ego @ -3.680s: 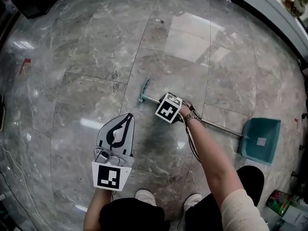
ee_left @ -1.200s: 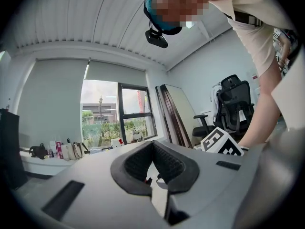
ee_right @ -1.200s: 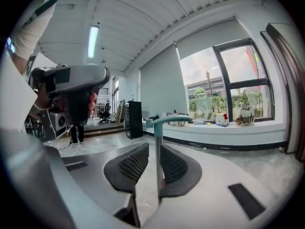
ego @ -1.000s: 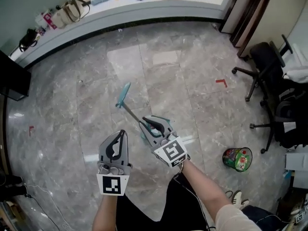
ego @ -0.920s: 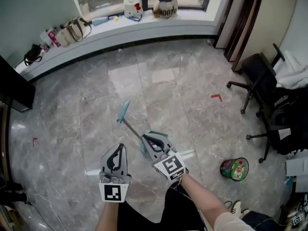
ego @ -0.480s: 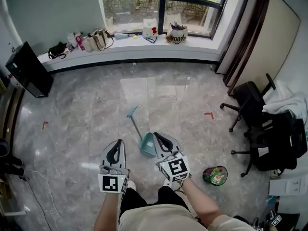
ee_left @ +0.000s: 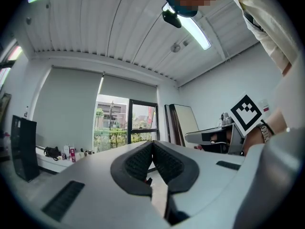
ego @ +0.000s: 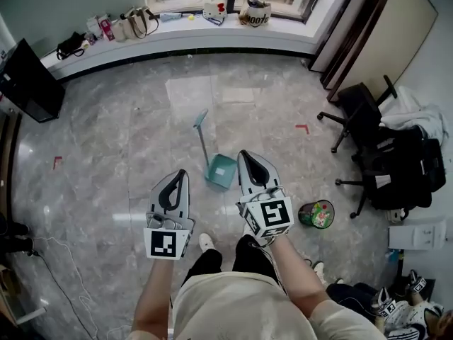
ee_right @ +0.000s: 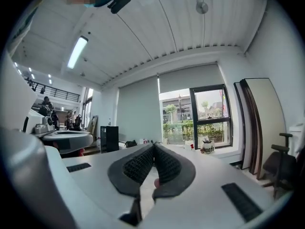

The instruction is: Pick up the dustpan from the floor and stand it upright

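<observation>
Dustpan [ego: 220, 170] stands upright, clear of left gripper [ego: 181, 176] and right gripper [ego: 247, 155], fingers [ee_left: 136, 163] pressed together.

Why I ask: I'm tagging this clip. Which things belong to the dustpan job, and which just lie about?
Job in hand:
- dustpan, standing free, held by neither gripper
- left gripper, shut and empty
- right gripper, shut and empty

Lying about:
- green tub
- office chair
- black screen
- bags
- red tape mark
</observation>
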`<state>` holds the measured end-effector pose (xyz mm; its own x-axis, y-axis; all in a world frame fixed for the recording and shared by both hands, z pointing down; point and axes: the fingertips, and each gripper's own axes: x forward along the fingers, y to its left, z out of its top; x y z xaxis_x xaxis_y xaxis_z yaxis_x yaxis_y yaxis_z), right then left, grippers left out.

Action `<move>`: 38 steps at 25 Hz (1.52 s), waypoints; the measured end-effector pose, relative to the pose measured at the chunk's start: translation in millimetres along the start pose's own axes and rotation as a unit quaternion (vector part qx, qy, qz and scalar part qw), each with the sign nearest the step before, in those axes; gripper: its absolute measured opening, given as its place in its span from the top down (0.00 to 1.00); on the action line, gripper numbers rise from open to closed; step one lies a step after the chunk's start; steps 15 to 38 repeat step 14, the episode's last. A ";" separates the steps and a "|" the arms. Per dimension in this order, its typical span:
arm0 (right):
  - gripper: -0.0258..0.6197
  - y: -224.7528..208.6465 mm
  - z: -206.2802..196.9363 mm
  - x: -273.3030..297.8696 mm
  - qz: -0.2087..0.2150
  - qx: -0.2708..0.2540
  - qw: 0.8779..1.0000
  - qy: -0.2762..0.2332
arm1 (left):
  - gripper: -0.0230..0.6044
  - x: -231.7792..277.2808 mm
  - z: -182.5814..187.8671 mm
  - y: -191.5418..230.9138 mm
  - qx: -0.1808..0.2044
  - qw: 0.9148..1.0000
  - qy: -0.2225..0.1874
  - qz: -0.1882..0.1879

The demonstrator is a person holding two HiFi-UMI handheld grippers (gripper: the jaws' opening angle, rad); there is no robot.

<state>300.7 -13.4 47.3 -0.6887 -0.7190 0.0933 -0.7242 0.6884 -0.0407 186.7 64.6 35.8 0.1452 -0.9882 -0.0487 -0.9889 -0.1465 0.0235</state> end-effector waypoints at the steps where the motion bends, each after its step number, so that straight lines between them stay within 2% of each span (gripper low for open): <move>1: 0.93 5.9 -2.8 -4.2 -0.005 0.003 1.000 0.000 | 0.94 -7.9 -6.0 3.2 0.010 1.000 0.009 -0.006; 4: 0.93 18.3 -8.7 -19.0 -0.015 0.004 1.000 -0.001 | 0.94 -25.8 -15.1 2.9 0.026 0.999 0.020 -0.015; 7: 0.93 22.7 -5.7 -34.0 -0.023 0.007 1.000 -0.003 | 0.94 -37.7 -7.9 -7.3 0.027 0.999 0.011 -0.019; 10: 0.93 31.6 -2.5 -43.0 -0.022 0.007 1.000 -0.004 | 0.94 -50.9 -7.9 -7.2 0.032 0.999 0.011 -0.013; 14: 0.93 45.6 -7.6 -51.4 -0.017 0.000 1.000 -0.001 | 0.94 -71.9 -15.2 -2.1 0.018 1.000 0.008 -0.001; 38: 0.93 45.6 -7.6 -51.4 -0.017 0.000 1.000 -0.001 | 0.94 -71.9 -15.2 -2.1 0.018 1.000 0.008 -0.001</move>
